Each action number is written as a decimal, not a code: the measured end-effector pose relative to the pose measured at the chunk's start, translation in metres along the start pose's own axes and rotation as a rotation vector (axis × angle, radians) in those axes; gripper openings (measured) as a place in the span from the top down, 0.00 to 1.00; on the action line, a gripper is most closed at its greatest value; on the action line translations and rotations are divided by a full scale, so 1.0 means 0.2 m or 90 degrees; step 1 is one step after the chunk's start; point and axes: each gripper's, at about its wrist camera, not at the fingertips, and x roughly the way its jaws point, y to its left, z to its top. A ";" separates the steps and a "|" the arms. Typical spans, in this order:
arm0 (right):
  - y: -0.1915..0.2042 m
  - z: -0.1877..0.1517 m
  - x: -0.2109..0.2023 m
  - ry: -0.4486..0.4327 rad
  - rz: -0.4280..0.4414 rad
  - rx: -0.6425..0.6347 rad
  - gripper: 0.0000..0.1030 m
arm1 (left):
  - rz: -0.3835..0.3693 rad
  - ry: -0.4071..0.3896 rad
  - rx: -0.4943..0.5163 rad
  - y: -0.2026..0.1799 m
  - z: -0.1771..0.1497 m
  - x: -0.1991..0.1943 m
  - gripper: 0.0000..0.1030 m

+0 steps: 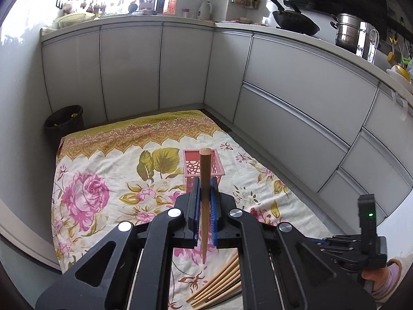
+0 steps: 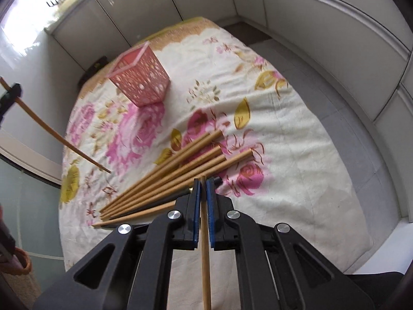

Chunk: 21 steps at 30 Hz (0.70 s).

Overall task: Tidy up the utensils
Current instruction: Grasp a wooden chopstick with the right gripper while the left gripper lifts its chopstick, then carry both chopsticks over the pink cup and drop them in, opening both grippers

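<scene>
Now left claw (image 1: 205, 188) & right claw (image 2: 203, 188) each clamp a chopstick (image 1: 204, 206).

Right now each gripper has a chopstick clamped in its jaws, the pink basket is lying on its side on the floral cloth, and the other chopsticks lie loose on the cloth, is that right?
Not quite: the pink basket stands upright on the floral cloth, open end up, as the right wrist view shows. The rest holds: the left gripper and right gripper each clamp a chopstick, and the other chopsticks lie loose.
</scene>
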 end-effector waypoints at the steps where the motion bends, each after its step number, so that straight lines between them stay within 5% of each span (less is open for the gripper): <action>1: -0.01 0.03 -0.06 -0.017 0.013 -0.003 0.95 | 0.001 -0.002 -0.005 -0.01 0.01 0.00 0.94; 12: 0.04 0.30 -0.59 -0.157 0.128 0.008 0.95 | 0.016 -0.085 -0.055 -0.09 0.30 0.01 0.94; 21: 0.13 0.66 -0.79 -0.278 0.137 -0.004 0.95 | 0.087 -0.145 -0.062 -0.11 0.54 0.15 0.94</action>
